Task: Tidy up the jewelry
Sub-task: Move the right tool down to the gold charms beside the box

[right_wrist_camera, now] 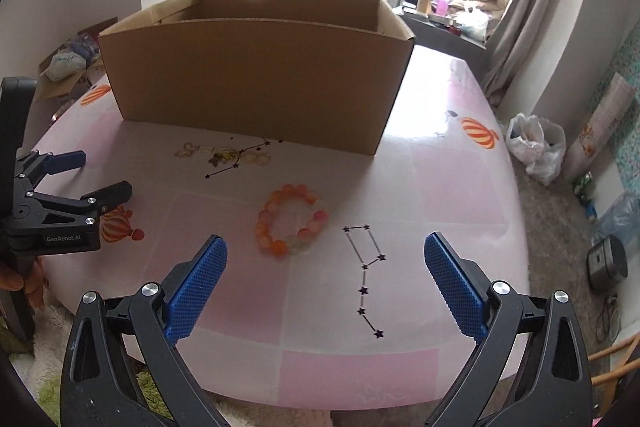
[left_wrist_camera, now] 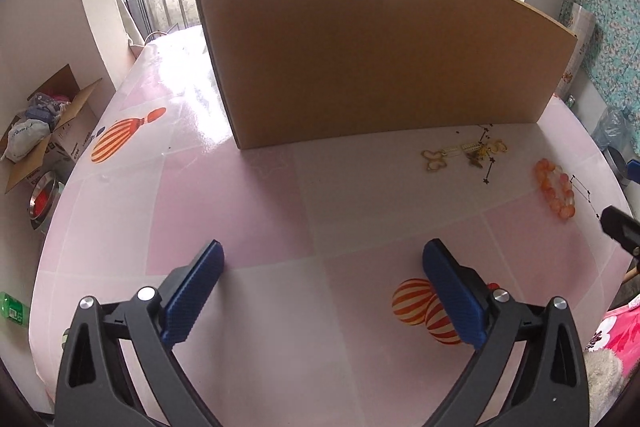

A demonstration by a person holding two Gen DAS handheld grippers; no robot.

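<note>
An orange and white bead bracelet (right_wrist_camera: pixel 293 219) lies on the pink tablecloth, just ahead of my open right gripper (right_wrist_camera: pixel 325 247); it also shows in the left wrist view (left_wrist_camera: pixel 556 190) at the far right. A small pile of gold jewelry (right_wrist_camera: pixel 224 154) lies near the front wall of an open cardboard box (right_wrist_camera: pixel 256 83); it also shows in the left wrist view (left_wrist_camera: pixel 466 153). The box (left_wrist_camera: pixel 376 55) stands ahead of my left gripper (left_wrist_camera: pixel 322 255), which is open and empty above the table. The left gripper also shows in the right wrist view (right_wrist_camera: pixel 100 175), at the left.
The round table (right_wrist_camera: pixel 440 187) has printed balloons and star patterns. On the floor are a box of clutter (left_wrist_camera: pixel 44 131) and a metal bowl (left_wrist_camera: pixel 40 203) at the left. A plastic bag (right_wrist_camera: pixel 536 143) and a dark bin (right_wrist_camera: pixel 606 263) are at the right.
</note>
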